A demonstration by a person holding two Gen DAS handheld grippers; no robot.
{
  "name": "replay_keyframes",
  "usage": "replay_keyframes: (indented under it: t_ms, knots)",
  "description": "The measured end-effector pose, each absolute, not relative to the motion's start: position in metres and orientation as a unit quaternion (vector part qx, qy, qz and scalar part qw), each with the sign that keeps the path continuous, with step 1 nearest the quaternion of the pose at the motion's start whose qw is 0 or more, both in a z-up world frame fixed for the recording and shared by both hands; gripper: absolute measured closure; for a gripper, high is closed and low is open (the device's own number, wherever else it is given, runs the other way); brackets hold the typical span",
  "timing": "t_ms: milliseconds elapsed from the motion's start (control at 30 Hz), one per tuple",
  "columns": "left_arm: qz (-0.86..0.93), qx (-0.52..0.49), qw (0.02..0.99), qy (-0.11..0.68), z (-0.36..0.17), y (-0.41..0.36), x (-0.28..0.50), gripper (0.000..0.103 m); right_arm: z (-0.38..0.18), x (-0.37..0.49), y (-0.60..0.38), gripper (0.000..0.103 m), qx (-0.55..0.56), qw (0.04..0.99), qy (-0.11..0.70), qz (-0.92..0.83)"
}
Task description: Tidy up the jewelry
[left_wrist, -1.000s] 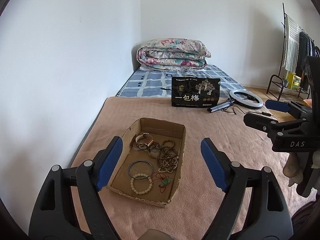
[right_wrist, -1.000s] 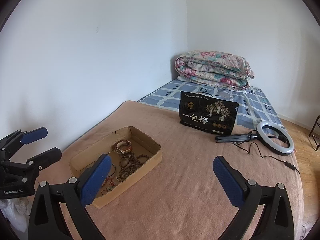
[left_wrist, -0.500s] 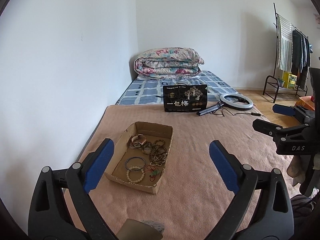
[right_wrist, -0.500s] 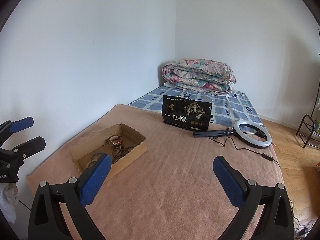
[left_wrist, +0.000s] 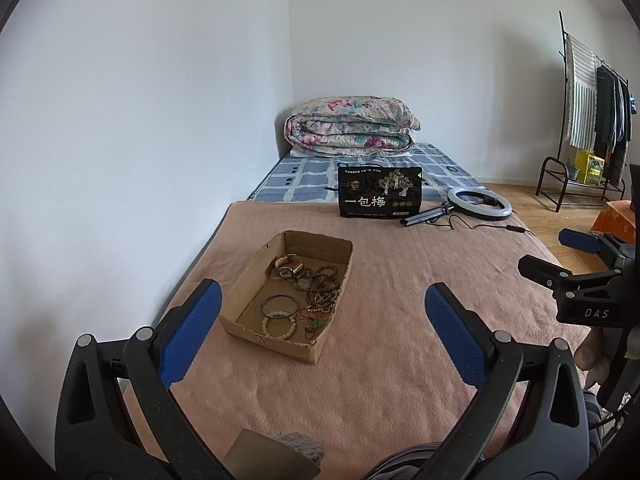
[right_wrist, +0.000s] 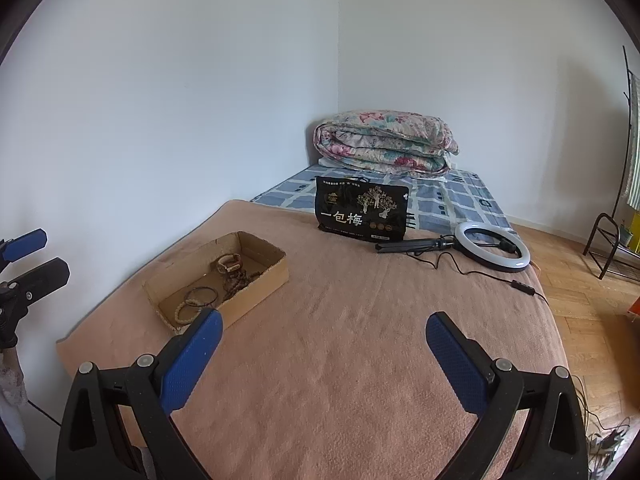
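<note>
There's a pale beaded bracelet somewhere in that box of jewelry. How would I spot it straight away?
Find the pink blanket spread over the bed, then the open cardboard box lying on it near the wall. The pale bracelet lies flat at the box's near end, beside a thin dark bangle. Its cream round beads set it apart from the brown bead strands heaped farther back.

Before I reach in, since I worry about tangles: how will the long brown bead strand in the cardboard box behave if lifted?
The brown bead strand lies in loose, overlapping loops, so it is probably floppy and will dangle. It touches the watch and neighbouring bracelets, so it may drag them. Round beads could slip between pads.
</note>
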State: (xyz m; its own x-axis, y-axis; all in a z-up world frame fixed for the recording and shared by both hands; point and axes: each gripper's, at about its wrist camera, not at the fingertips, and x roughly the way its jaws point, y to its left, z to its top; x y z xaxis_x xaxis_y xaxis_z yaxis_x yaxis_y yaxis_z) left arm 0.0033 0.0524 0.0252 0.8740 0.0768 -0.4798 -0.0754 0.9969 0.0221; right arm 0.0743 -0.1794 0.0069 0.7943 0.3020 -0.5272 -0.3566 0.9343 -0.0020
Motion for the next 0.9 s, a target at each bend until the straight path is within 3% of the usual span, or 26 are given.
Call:
replay_keyframes:
  t_ms: [900]
  knots:
    - [0.05, -0.005, 0.965, 0.257, 0.017, 0.057, -0.006, 0.0, 0.002, 0.056, -0.181, 0.0, -0.061, 0.947, 0.271, 0.159]
